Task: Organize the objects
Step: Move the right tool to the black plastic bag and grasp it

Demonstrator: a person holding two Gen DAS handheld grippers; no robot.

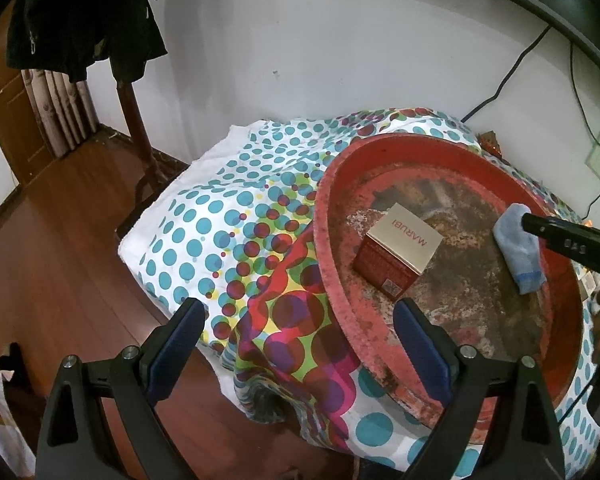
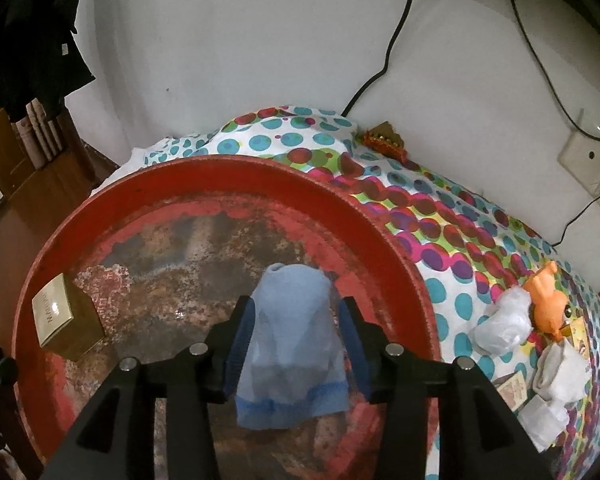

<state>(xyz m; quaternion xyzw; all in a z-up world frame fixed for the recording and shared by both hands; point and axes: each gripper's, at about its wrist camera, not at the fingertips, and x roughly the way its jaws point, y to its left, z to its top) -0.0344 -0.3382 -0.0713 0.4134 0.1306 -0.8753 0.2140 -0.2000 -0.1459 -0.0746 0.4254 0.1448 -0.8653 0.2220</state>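
Note:
A round red tray (image 1: 332,216) with a worn, rusty floor sits on a polka-dot cloth (image 1: 220,216). A gold-topped red box marked MARUBI (image 1: 400,248) lies inside it; it also shows at the tray's left in the right wrist view (image 2: 66,320). A light blue sock (image 2: 292,340) lies on the tray floor between the pads of my right gripper (image 2: 296,312), whose jaws stand apart around it. The sock shows in the left wrist view (image 1: 520,248) beside the right gripper's finger. My left gripper (image 1: 296,316) is open and empty over the tray's near rim.
The red tray also fills the right wrist view (image 2: 380,216). On the cloth to the right lie an orange toy (image 2: 548,300), a crumpled white bag (image 2: 500,320) and white folded items (image 2: 560,368). A wall with cables and a socket (image 2: 588,160) is behind. Wooden floor (image 1: 60,260) lies to the left.

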